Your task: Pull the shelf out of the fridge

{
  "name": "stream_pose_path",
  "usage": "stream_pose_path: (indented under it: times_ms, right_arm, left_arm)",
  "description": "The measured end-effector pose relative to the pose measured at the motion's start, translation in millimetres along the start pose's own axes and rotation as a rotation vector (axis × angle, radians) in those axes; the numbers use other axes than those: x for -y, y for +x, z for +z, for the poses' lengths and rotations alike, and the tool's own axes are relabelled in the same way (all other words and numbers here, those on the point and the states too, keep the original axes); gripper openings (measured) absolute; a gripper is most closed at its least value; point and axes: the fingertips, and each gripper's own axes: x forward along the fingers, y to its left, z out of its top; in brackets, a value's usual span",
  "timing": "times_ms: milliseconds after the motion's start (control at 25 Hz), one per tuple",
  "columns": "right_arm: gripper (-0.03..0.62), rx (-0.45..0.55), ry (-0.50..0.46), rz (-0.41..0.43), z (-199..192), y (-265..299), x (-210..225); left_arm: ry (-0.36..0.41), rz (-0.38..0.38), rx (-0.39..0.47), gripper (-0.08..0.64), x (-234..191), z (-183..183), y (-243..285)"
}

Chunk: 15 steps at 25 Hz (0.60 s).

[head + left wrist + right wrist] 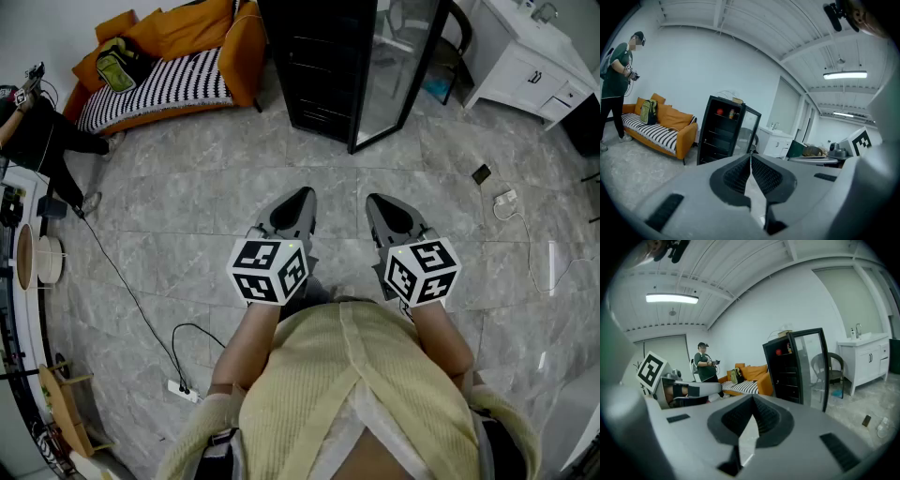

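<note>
At the floor's [187, 234] far edge, the fridge [314, 66] is seen, door [403, 56] swung open, shelf [717, 130] seated inside. Mid-floor, well apart from it, left gripper [304, 194] and right gripper [372, 199] are held, jaws pressed together, empty.

Bright, even indoor light. Ceiling strip lamp [844, 74] lit, slightly blown out. Shadows soft and short on the pale floor [187, 234]. Faint reflections in the fridge door [398, 66] glass. Both gripper views: heavy fisheye, black corners, straight lines bowed near edges, nearest foreground soft. Head view sharp, edges curved.
</note>
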Motion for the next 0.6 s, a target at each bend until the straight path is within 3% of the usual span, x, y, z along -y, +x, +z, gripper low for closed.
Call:
stream_pose_path:
  times_ms: [600]
  right_arm:
    - [0.029,-0.014,0.077,0.035,-9,14,3]
  left_arm:
    - [-0.025,0.006,-0.035,0.029,-12,-11,13]
